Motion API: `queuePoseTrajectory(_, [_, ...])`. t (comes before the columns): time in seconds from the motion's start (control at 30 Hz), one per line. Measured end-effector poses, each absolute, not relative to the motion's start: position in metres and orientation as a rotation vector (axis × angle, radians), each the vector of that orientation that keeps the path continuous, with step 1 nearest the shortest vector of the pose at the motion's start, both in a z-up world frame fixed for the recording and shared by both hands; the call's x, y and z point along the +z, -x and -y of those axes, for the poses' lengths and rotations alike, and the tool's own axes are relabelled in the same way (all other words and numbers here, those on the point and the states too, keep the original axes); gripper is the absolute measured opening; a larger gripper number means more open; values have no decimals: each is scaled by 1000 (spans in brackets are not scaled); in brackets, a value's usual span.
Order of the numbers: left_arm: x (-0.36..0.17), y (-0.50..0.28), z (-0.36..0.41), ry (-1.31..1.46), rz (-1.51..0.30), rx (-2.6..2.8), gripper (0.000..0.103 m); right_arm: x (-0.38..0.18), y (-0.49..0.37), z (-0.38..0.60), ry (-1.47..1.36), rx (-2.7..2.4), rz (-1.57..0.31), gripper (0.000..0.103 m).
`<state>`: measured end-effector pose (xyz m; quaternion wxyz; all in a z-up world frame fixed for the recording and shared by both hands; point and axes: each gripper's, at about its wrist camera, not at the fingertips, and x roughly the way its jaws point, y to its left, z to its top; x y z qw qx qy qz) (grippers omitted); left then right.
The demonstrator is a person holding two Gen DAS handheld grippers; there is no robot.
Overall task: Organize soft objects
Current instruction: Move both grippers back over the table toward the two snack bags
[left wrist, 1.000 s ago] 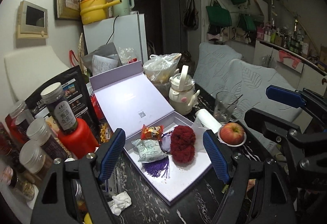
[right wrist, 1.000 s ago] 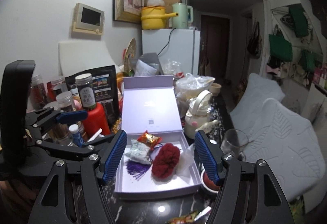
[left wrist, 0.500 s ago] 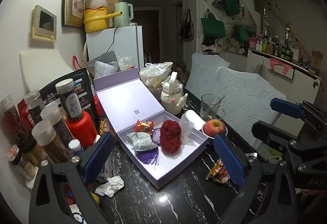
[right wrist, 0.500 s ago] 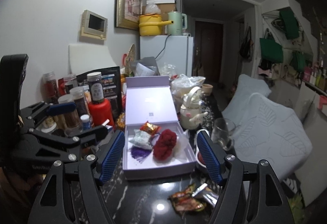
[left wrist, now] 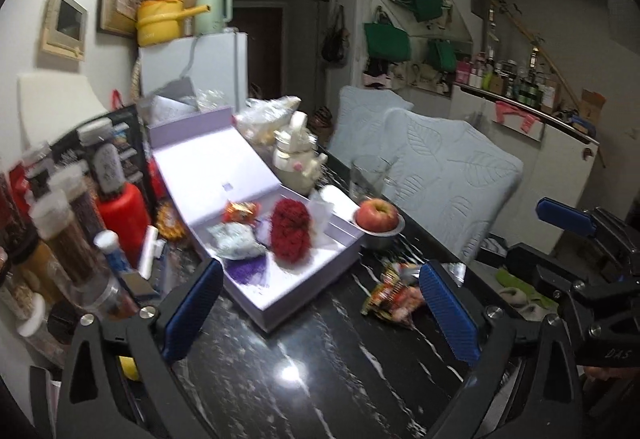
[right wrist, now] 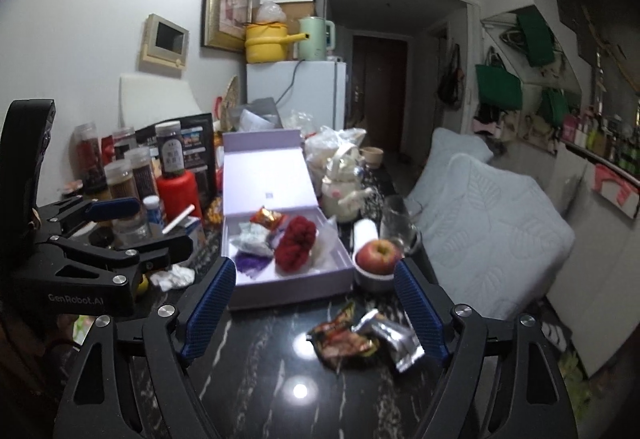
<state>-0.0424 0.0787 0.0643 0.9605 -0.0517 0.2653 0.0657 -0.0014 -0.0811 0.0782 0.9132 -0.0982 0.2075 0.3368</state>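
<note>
From the left wrist camera, the left tool (left wrist: 320,313) hangs over the dark marbled table (left wrist: 328,379) with its blue pads (left wrist: 192,309) wide apart and nothing between them. Just ahead of it lies an open lilac box (left wrist: 304,291); inside sit a red fluffy ball (left wrist: 290,231), a pale packet (left wrist: 234,245), an orange packet (left wrist: 240,209) and a purple tassel (left wrist: 248,271). Beside the right pad lies a snack wrapper (left wrist: 390,297), and further ahead an apple (left wrist: 376,215) rests in a small bowl. From the right wrist camera, the right tool (right wrist: 316,313) has its pads spread, having just been opening, with nothing gripped. A snack wrapper (right wrist: 348,341) and a silver wrapper (right wrist: 394,337) lie on the table between its pads. The box (right wrist: 296,289) is straight ahead, the red ball (right wrist: 296,243) in its middle, the apple (right wrist: 378,257) just right of it. The left tool (right wrist: 108,211) shows at far left.
</note>
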Motion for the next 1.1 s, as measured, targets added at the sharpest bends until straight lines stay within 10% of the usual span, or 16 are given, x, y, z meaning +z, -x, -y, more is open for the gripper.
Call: queuePoseTrajectory(1.1, [-38,-20,-9,113,-797,-115,100,-33,-35,168,67,566,-743,82])
